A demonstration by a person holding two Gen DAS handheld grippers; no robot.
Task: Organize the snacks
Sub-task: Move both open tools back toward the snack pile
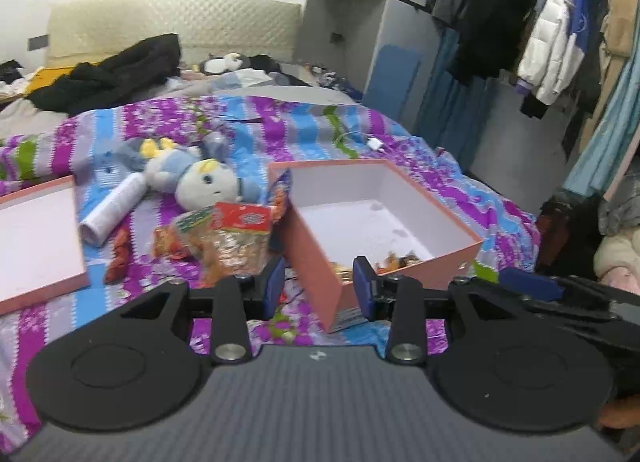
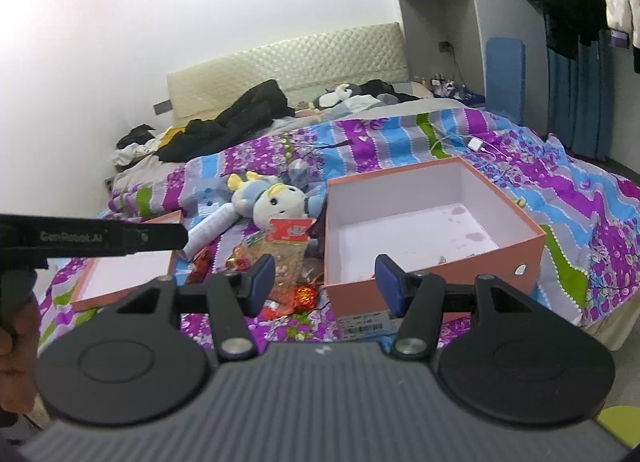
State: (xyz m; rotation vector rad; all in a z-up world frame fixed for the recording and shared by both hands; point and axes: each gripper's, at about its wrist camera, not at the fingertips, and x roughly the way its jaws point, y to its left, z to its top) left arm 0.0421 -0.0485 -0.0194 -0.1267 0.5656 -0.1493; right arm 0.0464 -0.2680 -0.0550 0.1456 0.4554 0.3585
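Both hand-held grippers hang over the bed with blue pads apart, nothing between them: left gripper (image 1: 320, 282), right gripper (image 2: 326, 282). Purple, blue and grey striped floral bedspread (image 2: 500, 134), covering the bed. Open salmon-pink cardboard box with white inside (image 1: 316, 258), a few wrapped snacks in its near corner. Matching pink box lid (image 1: 36, 238), lying upturned at left. White and blue plush toy (image 1: 204, 182), between lid and box. Clear snack bag with red header card (image 1: 236, 234), just left of the box among loose wrapped snacks (image 2: 304, 296).
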